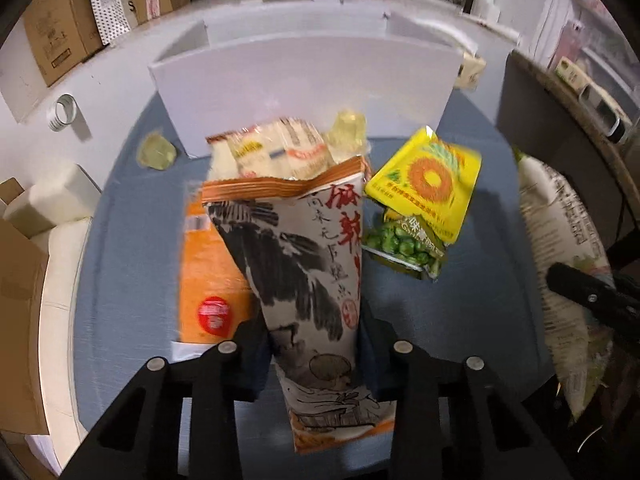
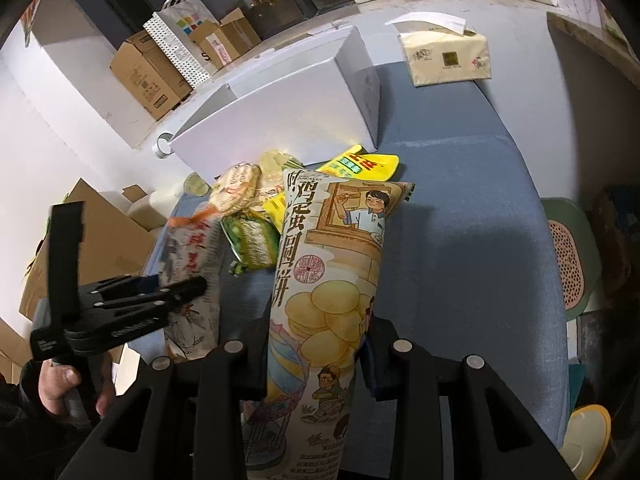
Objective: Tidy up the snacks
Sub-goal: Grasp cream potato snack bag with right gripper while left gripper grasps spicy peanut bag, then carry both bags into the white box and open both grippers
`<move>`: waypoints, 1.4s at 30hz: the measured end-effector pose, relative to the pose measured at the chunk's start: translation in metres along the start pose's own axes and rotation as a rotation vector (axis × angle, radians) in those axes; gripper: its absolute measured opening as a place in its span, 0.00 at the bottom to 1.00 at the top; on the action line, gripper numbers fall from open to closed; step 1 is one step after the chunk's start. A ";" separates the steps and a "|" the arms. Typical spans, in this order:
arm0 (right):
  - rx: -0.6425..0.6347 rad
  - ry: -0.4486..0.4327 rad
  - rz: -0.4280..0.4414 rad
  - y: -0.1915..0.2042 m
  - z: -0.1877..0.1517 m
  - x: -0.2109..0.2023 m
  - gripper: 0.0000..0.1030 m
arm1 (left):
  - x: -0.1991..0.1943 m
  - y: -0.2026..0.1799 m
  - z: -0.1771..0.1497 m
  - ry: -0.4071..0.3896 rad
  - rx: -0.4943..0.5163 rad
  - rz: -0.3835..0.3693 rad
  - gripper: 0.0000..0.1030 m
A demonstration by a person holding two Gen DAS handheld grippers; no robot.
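My left gripper point(image 1: 314, 354) is shut on a tall ink-painting snack bag point(image 1: 304, 264) with an orange top, held above the blue cloth. My right gripper point(image 2: 316, 360) is shut on a long egg-biscuit bag point(image 2: 328, 280) with cartoon figures. The left gripper point(image 2: 172, 300) with its bag point(image 2: 192, 256) also shows at the left of the right wrist view. On the cloth lie a yellow sunflower-seed pack point(image 1: 428, 180), a green pea pack point(image 1: 404, 248), an orange bag point(image 1: 208, 272) and rice-cracker packs point(image 1: 268, 148). A white open box point(image 1: 304, 92) stands behind them.
A tissue pack point(image 2: 448, 60) lies at the far right of the blue cloth point(image 2: 460, 200). A tape roll point(image 1: 64, 112) and cardboard boxes point(image 1: 52, 40) are at the left. Two jelly cups point(image 1: 156, 152) sit near the box. A green stool point(image 2: 568, 260) stands at the right.
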State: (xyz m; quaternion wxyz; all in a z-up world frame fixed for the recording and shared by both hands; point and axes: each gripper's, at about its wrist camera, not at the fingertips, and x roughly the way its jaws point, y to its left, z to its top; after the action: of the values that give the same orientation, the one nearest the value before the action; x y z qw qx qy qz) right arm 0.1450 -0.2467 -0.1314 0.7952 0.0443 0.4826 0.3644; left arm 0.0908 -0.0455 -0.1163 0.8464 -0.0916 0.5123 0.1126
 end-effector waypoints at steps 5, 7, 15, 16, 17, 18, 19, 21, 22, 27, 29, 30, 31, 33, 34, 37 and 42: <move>-0.026 -0.002 0.004 0.009 0.004 0.001 0.36 | -0.033 0.025 0.003 -0.114 -0.017 -0.021 0.37; -0.042 -0.005 0.003 0.015 0.007 0.000 0.36 | -0.046 0.033 0.006 -0.157 -0.022 -0.031 0.37; -0.118 -0.035 0.008 0.044 0.031 -0.001 0.36 | -0.075 0.061 0.038 -0.294 -0.040 -0.060 0.37; -0.126 -0.039 0.008 0.046 0.034 -0.001 0.36 | -0.078 0.063 0.044 -0.309 -0.042 -0.063 0.37; -0.143 -0.053 0.002 0.053 0.042 -0.002 0.36 | -0.082 0.066 0.052 -0.328 -0.042 -0.071 0.37; -0.160 -0.065 -0.001 0.058 0.049 -0.003 0.36 | -0.087 0.068 0.061 -0.350 -0.039 -0.078 0.37; -0.169 -0.071 -0.002 0.061 0.054 -0.004 0.36 | -0.089 0.071 0.069 -0.364 -0.036 -0.076 0.37; -0.205 -0.108 -0.010 0.073 0.073 -0.007 0.36 | -0.093 0.073 0.094 -0.405 -0.032 -0.071 0.37; -0.231 -0.133 -0.019 0.080 0.088 -0.009 0.36 | -0.095 0.076 0.107 -0.421 -0.034 -0.075 0.37; -0.287 -0.203 -0.061 0.093 0.154 -0.006 0.36 | -0.095 0.086 0.173 -0.494 -0.043 -0.069 0.37; -0.302 -0.224 -0.080 0.094 0.187 0.002 0.36 | -0.089 0.088 0.200 -0.516 -0.039 -0.064 0.37; -0.307 -0.228 -0.095 0.094 0.200 0.007 0.36 | -0.084 0.088 0.214 -0.517 -0.031 -0.060 0.37; -0.309 -0.231 -0.115 0.094 0.212 0.012 0.36 | -0.079 0.087 0.224 -0.510 -0.024 -0.053 0.37; -0.307 -0.234 -0.153 0.091 0.238 0.025 0.36 | -0.062 0.085 0.246 -0.483 -0.007 -0.031 0.37; -0.305 -0.229 -0.163 0.090 0.249 0.035 0.36 | -0.050 0.085 0.255 -0.468 0.008 -0.027 0.37; -0.268 -0.208 -0.206 0.077 0.273 0.060 0.36 | -0.023 0.082 0.268 -0.407 0.044 -0.026 0.39; -0.226 -0.149 -0.233 0.057 0.288 0.095 0.90 | 0.015 0.083 0.270 -0.318 0.117 0.023 1.00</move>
State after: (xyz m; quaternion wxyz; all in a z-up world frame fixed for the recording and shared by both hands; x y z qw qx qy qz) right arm 0.3700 -0.0645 -0.0248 0.8656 -0.0746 0.3803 0.3172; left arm 0.3028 0.1082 -0.0090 0.9193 -0.0171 0.3789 0.1054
